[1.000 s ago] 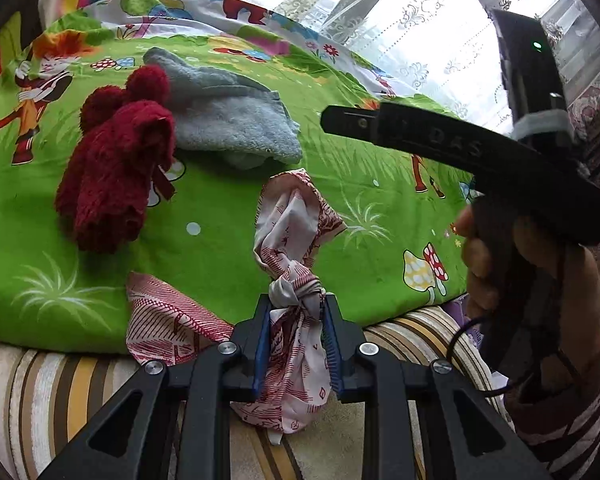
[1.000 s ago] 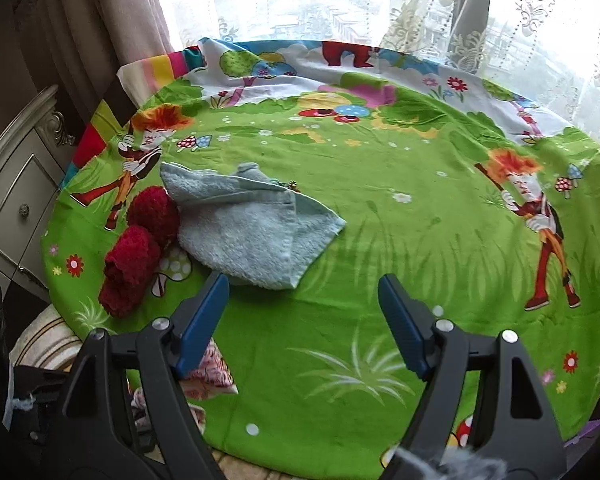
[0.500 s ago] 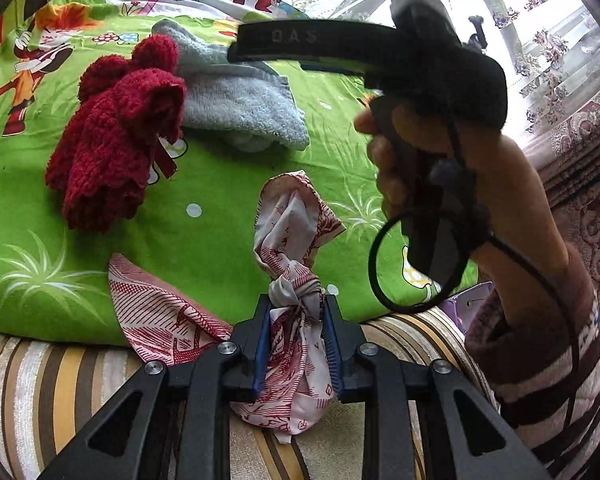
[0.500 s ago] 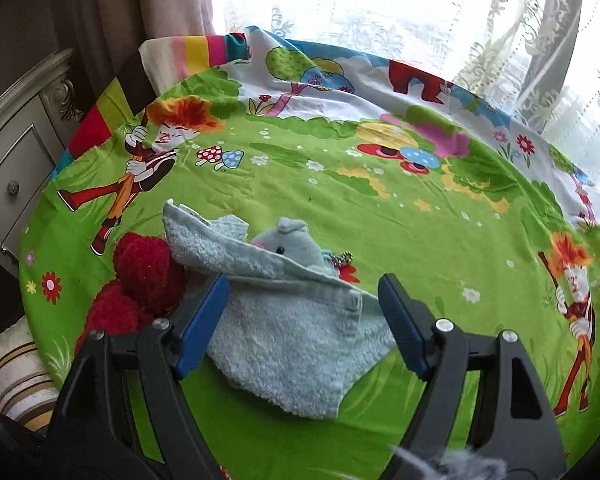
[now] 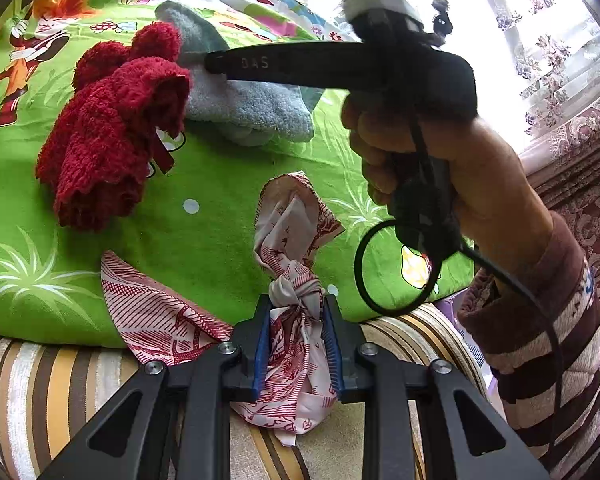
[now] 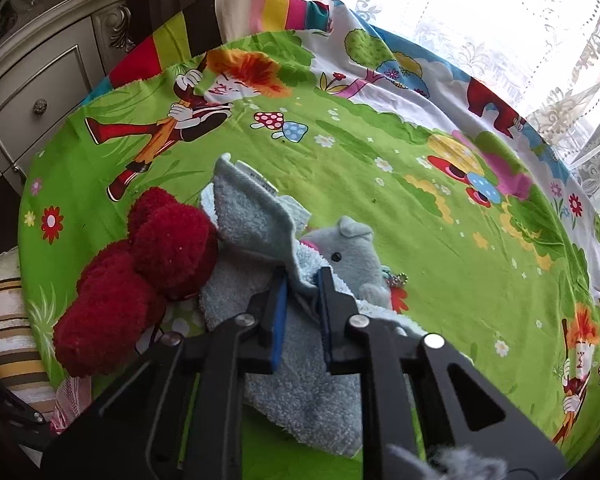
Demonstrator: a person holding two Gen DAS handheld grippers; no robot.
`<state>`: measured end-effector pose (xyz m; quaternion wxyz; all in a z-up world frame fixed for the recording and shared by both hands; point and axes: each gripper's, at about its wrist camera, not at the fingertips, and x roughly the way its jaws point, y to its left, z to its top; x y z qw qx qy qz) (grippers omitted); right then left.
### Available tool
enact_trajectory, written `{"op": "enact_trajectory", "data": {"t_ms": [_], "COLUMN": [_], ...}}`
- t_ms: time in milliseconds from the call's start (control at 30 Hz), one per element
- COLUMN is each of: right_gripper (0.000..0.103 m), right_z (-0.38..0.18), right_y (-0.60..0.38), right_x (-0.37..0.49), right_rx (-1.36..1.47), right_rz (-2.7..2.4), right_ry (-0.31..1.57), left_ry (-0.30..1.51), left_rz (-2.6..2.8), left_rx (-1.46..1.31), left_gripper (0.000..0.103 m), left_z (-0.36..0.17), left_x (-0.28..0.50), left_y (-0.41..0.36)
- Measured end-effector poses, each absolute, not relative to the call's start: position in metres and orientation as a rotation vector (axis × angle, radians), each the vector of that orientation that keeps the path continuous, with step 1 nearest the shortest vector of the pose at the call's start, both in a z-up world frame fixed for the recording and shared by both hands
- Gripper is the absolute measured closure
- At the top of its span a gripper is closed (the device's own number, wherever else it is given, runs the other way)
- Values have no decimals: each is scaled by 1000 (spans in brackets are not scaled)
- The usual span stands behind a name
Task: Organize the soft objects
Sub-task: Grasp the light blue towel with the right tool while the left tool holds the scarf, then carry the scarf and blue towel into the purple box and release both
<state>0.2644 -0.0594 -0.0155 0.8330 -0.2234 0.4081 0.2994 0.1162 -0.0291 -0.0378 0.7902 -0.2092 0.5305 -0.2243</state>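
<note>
Right gripper [image 6: 302, 280] has just been closing and its fingers now pinch a fold of the blue towel [image 6: 300, 380], which lies on the green sheet [image 6: 440, 260] beside the red hat [image 6: 140, 280]. Left gripper [image 5: 296, 344] clamps the knotted scarf [image 5: 296, 320]. Risk: the thin pinch slips, or lifting drags the grey plush [image 6: 352, 252] along.

Bright daylight is let in through white lace curtains [image 6: 480, 20]. A carved cream drawer cabinet [image 6: 40, 80] is seen at left, and a striped cushion [image 5: 40, 392] below.
</note>
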Motion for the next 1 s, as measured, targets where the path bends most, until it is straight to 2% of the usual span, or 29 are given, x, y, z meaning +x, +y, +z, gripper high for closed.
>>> {"op": "enact_trajectory", "data": {"t_ms": [200,633,1000], "right_gripper": [93,94,94], "right_z": [12,87,87], "right_y": [-84,-158,-221], "right_x": [249,205,146], "right_rx": [-344,-122,-74], "right_rz": [587,419,250], "right_ry": [782,626,677], "left_ry": [1123,1042,979], "left_rz": [-480,-458,-438], "left_rx": [-457,-458,-410], "left_gripper": [78,78,78], "left_z": [-35,-24,-3], "left_x": [114,100,91], "left_y": [-25,-16,-16]}}
